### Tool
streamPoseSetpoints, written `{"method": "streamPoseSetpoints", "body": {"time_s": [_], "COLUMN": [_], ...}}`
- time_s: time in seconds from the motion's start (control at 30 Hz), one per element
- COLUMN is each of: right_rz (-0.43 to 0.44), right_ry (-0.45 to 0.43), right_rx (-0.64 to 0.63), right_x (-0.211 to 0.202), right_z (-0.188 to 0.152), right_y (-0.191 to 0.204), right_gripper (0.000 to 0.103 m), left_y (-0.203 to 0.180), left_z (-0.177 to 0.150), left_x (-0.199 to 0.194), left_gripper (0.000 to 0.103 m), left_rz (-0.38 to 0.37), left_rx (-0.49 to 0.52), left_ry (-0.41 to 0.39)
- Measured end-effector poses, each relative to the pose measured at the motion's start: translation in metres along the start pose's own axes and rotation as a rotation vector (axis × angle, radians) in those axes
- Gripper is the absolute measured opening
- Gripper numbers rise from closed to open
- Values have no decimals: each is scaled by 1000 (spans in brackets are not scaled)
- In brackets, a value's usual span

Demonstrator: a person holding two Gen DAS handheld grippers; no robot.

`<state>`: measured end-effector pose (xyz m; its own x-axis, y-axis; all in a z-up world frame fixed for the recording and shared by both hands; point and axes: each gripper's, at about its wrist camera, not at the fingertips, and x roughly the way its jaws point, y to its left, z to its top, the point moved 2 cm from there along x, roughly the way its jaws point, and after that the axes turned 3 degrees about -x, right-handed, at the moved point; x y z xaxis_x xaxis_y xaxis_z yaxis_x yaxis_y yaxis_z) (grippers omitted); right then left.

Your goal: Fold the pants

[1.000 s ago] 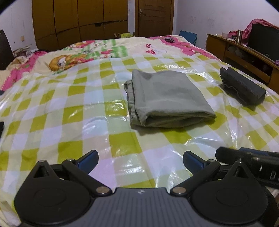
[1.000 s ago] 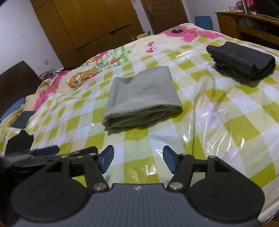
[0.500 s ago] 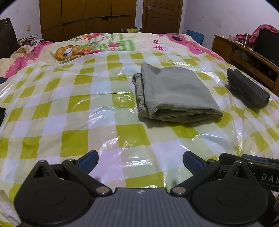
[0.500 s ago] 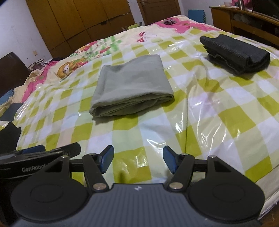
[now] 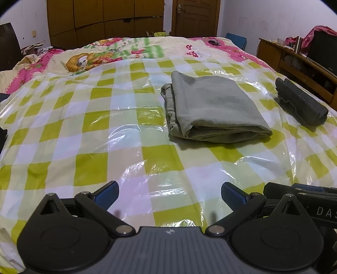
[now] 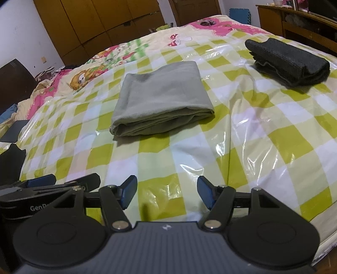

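On the bed [image 5: 88, 130], over a glossy, crinkly clear plastic sheet [image 5: 134, 134] with a yellow-green and white checked cloth under it, sit the folded pants [image 5: 212, 107]. They're a soft matte grey-green fabric, folded into a thick, roughly rectangular packet with the rounded fold facing the cameras and loose layered edges bunched on its left side. Well apart to their right lies a second folded bundle [image 6: 288, 61], dark charcoal with a coarser knit-looking texture, more of a chunky roll shape. Past the plastic there's a cartoon-print quilt [image 5: 118, 52] in pink and cream, and brown wooden wardrobe doors [image 5: 105, 19] at the back wall.

Left tongs [image 5: 169, 195]: spread wide, blue ribbed pads [image 5: 106, 194] with nothing between them, hovering over the near edge of the bed, not touching the pants. Right tongs [image 6: 167, 194]: also open, somewhat narrower, empty, same deal, well short of the pants. Each camera catches the other black tool body at the edge of its view.
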<state>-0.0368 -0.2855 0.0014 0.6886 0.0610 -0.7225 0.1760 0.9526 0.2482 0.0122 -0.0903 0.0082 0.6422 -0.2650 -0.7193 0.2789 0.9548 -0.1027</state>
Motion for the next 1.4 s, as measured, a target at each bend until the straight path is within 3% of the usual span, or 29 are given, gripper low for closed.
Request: {"method": "streamPoseSetpoints", "body": {"time_s": [1.4], "right_rz": [7], "right_ry": [17], "right_rx": [10], "right_x": [4], "right_z": [-1], "right_y": [-1], "right_gripper": [65], "left_y": [-1], "left_z": [-2], "left_x": [3], "left_gripper": [103], "left_rz": [4], "left_rx": [-1], "left_ry": [10]}}
